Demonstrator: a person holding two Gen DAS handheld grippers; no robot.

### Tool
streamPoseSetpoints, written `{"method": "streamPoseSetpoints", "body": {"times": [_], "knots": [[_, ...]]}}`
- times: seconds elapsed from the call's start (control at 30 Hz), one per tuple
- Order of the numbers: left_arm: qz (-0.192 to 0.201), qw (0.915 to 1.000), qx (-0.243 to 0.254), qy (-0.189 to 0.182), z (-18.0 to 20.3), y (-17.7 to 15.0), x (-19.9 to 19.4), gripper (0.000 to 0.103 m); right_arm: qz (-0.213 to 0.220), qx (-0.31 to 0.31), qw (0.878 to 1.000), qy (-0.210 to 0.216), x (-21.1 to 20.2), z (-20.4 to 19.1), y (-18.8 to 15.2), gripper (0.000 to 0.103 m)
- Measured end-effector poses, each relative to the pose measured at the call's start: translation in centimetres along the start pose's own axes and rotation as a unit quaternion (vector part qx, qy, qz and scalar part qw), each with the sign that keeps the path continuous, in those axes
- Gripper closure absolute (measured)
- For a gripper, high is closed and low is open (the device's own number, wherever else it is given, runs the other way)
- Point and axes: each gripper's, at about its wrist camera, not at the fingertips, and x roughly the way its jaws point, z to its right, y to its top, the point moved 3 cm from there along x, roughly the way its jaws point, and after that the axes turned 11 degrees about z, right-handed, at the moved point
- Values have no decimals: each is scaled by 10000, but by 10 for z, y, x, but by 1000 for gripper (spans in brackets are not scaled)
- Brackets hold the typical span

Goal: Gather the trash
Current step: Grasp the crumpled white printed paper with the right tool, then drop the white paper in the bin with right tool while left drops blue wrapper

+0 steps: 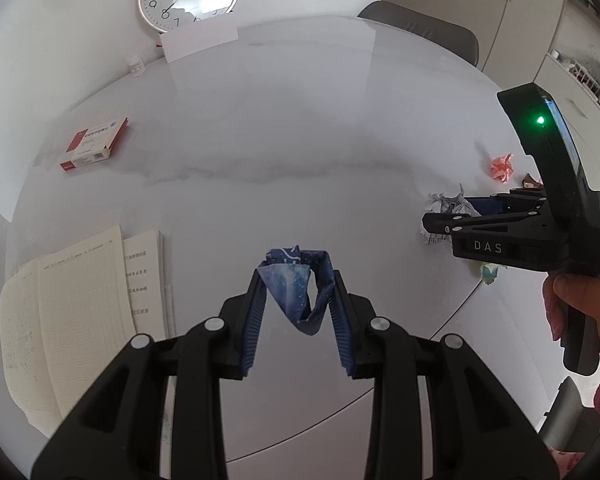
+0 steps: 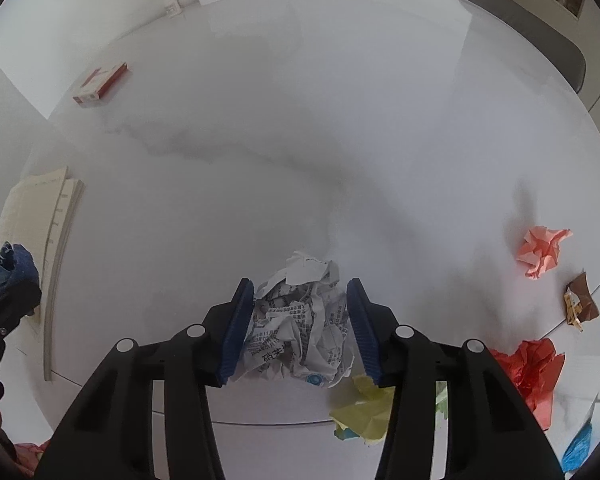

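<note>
My left gripper [image 1: 297,276] is shut on a folded dark blue wrapper [image 1: 284,284] and holds it above the round white table [image 1: 300,140]. The same wrapper [image 2: 4,268] shows at the left edge of the right wrist view. At the table's near right, a hand holds my right gripper [image 2: 300,286] pointing steeply down. Its blue pads [image 2: 240,320] press both sides of a crumpled ball of printed paper [image 2: 300,320] that rests on the table. The left wrist view shows this gripper [image 1: 448,212] around the paper ball [image 1: 440,200].
More trash lies near the right edge: a pink paper ball [image 2: 544,250], a brown wrapper [image 2: 580,300], red paper [image 2: 528,372], yellow paper [image 2: 364,404] and a blue scrap [image 2: 578,444]. A red-and-white box [image 1: 94,144] and an open notebook [image 1: 72,320] lie at the left.
</note>
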Motion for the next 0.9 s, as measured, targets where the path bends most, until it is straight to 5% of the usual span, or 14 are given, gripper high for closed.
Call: {"method": "streamPoseSetpoints", "body": {"times": [0.37, 0.6, 0.9], "knots": [[267, 9907, 857, -1024, 94, 20, -41, 71, 859, 776, 9932, -73, -139, 50, -35, 54], [362, 9703, 1590, -1785, 192, 11, -71, 71, 990, 1435, 9817, -765, -225, 121, -127, 54], [238, 9489, 2090, -2354, 287, -11, -94, 71, 819, 2430, 9529, -1620, -276, 201, -250, 53]]}}
